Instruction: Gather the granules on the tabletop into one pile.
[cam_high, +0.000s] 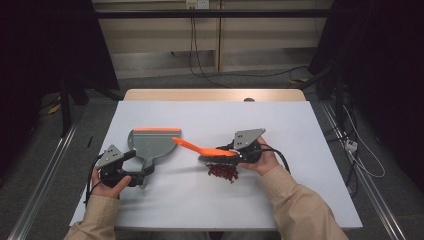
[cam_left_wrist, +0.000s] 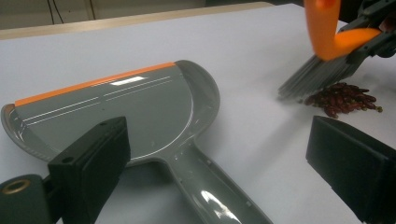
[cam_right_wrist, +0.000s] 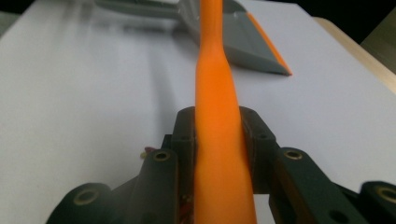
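The right tongs (cam_high: 235, 152) clench the orange brush (cam_high: 210, 151) over the red beans (cam_high: 223, 172) mid-desk. The left tongs (cam_high: 131, 167) stand released astride the dustpan (cam_high: 155, 142) handle, toward the left edge. A hard sweep probably scatters beans or shoves the unheld pan.

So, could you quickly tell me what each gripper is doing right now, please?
Left gripper: open, fingers either side of the dustpan handle, not pressing it.
Right gripper: closed on the orange brush, bristles at the red bits.
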